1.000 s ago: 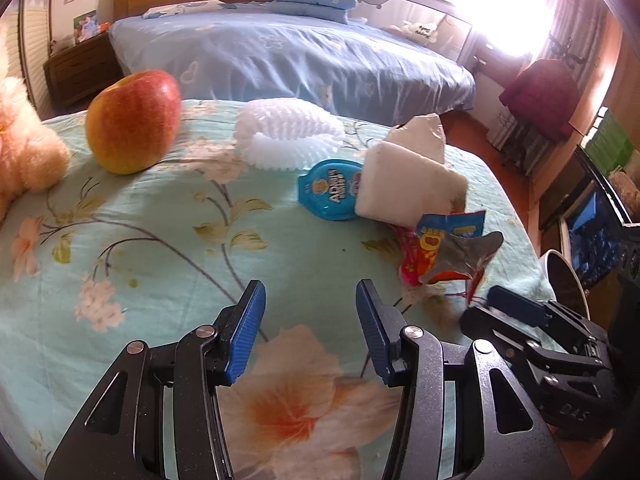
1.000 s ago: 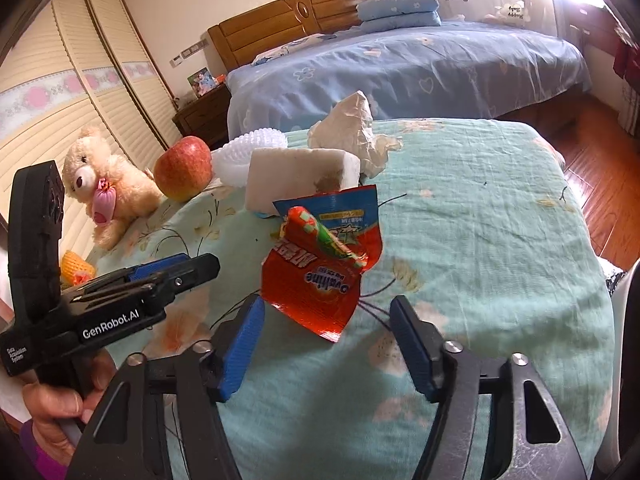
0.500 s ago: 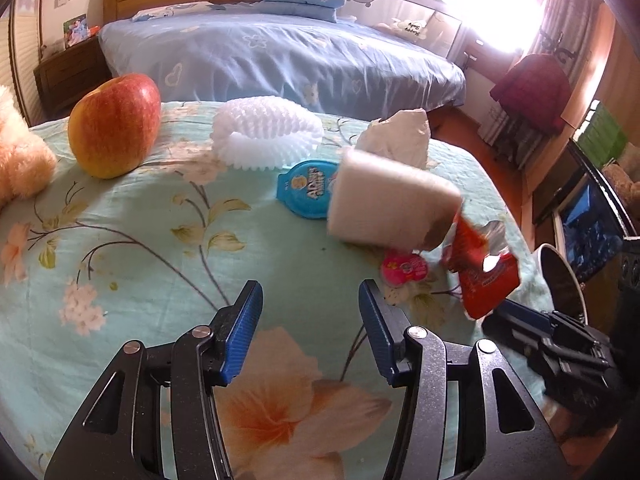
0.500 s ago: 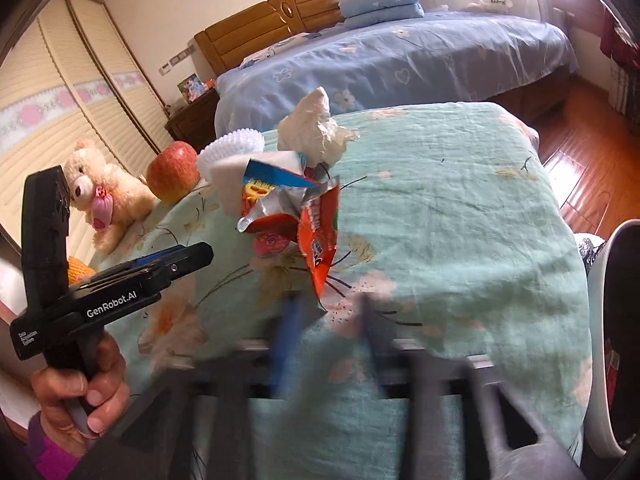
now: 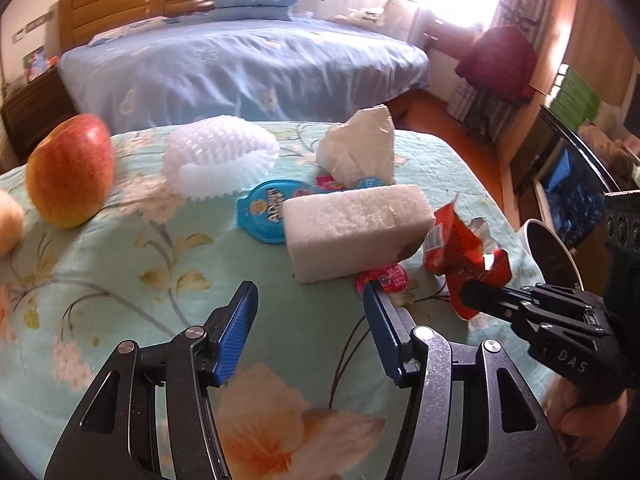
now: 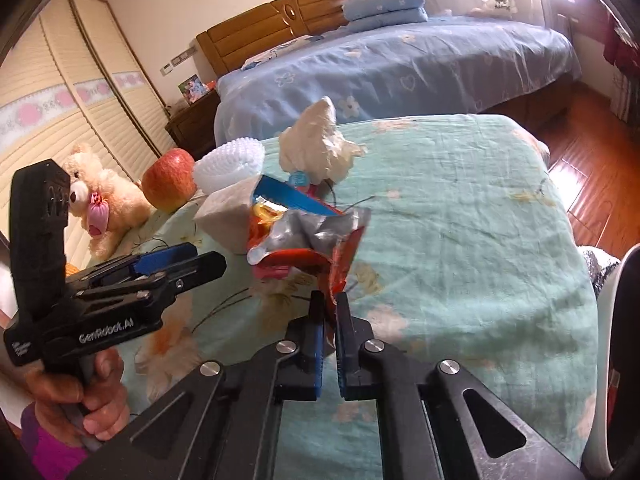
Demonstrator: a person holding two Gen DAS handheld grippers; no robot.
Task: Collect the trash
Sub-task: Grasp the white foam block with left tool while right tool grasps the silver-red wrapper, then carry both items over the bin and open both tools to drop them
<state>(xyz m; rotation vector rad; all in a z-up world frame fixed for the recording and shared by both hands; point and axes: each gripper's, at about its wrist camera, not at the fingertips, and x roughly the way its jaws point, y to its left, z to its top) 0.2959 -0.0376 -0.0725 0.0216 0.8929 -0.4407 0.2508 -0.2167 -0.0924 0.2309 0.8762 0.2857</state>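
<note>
On the table: floral tablecloth (image 5: 168,264)
Left: apple (image 5: 68,170), foam net (image 5: 218,160)
Middle: left gripper (image 5: 310,300), spread, empty
Right: right gripper (image 6: 330,306), pinching red wrapper (image 6: 340,256) above cloth
Behind: blue bed (image 5: 240,68)

My left gripper (image 5: 310,304) fills the lower middle of the frame, and its blue pads (image 5: 236,332) stand wide apart with nothing between them. Below is a floral tablecloth (image 5: 120,280). Just above my pads lies a white foam block (image 5: 356,232), which covers partly a blue round lid (image 5: 260,216). Behind it stands a crumpled tissue (image 5: 360,148), and a white foam fruit net (image 5: 220,160) is to its left. A red apple (image 5: 70,170) sits at the left edge. At the right, the right gripper (image 5: 472,292) pinches a torn red snack wrapper (image 5: 460,252). A small pink wrapper (image 5: 386,278) lies under the block's near corner.
</note>
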